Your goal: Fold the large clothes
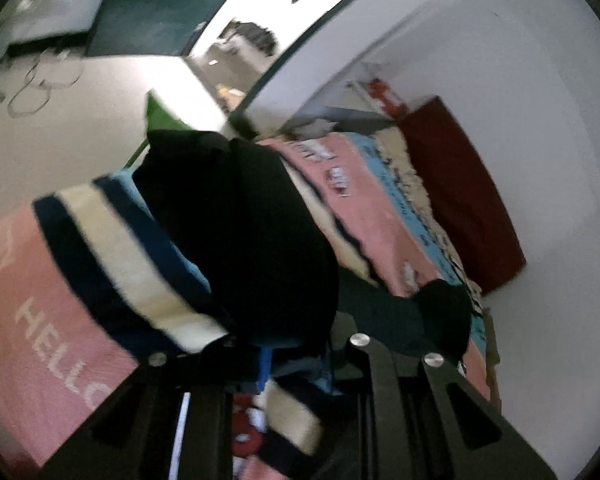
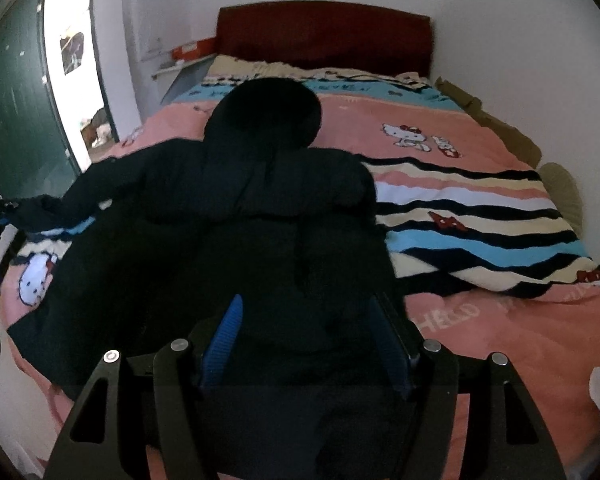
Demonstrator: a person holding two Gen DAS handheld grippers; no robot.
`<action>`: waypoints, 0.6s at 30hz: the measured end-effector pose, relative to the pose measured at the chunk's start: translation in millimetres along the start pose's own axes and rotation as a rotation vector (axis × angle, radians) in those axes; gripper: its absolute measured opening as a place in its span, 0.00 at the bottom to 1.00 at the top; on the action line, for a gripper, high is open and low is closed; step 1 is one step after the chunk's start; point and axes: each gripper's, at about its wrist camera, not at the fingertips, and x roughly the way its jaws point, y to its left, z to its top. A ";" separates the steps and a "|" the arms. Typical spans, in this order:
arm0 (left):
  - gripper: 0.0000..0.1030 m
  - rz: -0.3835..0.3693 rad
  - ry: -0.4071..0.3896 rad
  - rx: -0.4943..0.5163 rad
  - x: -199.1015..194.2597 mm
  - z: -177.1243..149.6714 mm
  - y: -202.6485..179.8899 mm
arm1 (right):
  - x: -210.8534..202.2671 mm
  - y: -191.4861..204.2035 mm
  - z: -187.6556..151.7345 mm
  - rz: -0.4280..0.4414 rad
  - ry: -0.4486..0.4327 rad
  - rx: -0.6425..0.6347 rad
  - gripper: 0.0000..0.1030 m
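Right wrist: black jacket (image 2: pixel 260 208) lies between gripper (image 2: pixel 306 344) fingers.

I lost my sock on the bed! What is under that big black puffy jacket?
Around the big black puffy jacket, only the pink cartoon-cat bedsheet with dark and cream stripes shows. Directly beneath, everything is covered, so a sock there cannot be seen.

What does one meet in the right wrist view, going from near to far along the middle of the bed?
Blue fingers → black jacket body → its hood → blue stripe of the bedsheet → dark red headboard.
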 end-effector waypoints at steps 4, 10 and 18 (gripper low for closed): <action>0.17 -0.043 -0.012 0.099 -18.3 0.2 -56.8 | -6.5 -16.7 -1.1 -0.007 -0.025 0.040 0.63; 0.17 -0.111 -0.012 0.235 -33.6 -13.0 -139.8 | -16.7 -42.4 -5.5 -0.020 -0.058 0.098 0.64; 0.16 -0.221 0.033 0.445 -40.5 -68.7 -258.3 | -25.1 -82.0 -18.8 -0.073 -0.088 0.174 0.64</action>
